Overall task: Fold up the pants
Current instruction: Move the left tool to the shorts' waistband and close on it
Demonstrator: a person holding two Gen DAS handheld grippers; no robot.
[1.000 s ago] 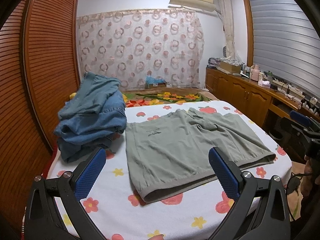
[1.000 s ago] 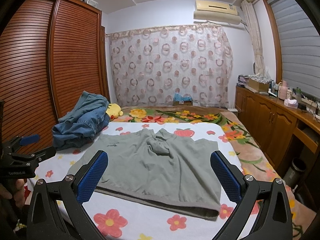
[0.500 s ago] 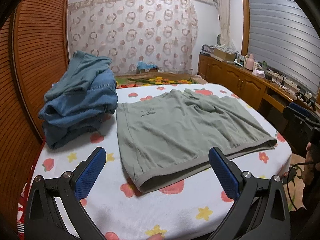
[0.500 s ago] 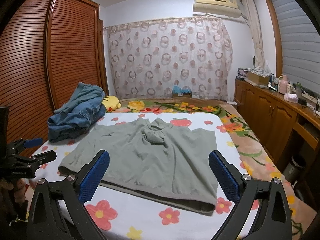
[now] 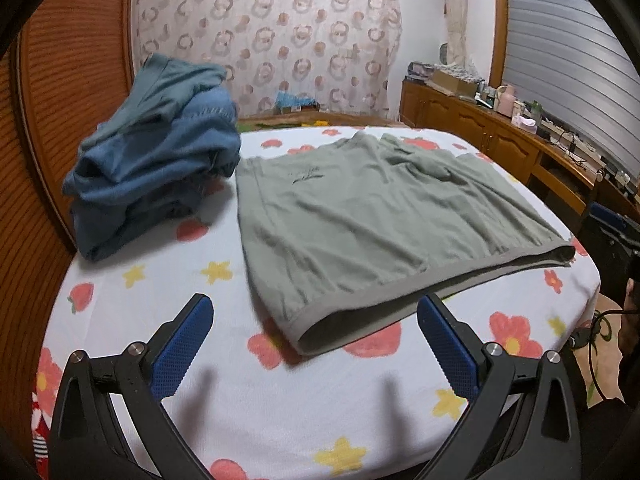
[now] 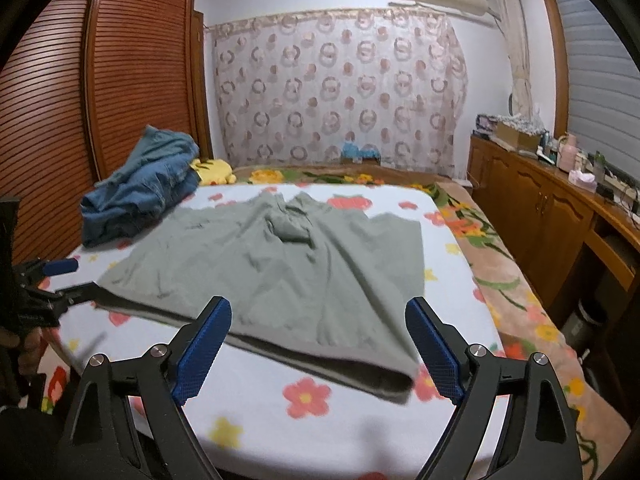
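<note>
Clearly the folding has not begun yet: the grey-green pants (image 5: 360,224) lie spread flat on the bed (image 5: 280,412), with the waistband edge (image 5: 400,304) turned toward the near side, and this looks like the approach step. The cloth is a soft knit, matte, with shallow wrinkles and a small bunched place near the far middle; the waistband is a thicker ribbed strip, and it gapes a little so that the dark inside shows. A tiny dark print sits near the far left part.

The left hand-held gripper (image 5: 316,344) hovers just before the near left corner of the waistband, its jaws spread wide and empty. The right hand-held gripper (image 6: 320,344) hangs over the near right corner, also released and holding nothing. I judge that the next move calls for lowering both, so that each pinches both layers of a waistband corner. Thin fabric can slip, so the blue textured pads (image 5: 180,348) should bite well.

The bed sheet is white with red and yellow flowers. A heap of blue denim clothes (image 5: 156,156) rests just beside the pants, on their left.
</note>
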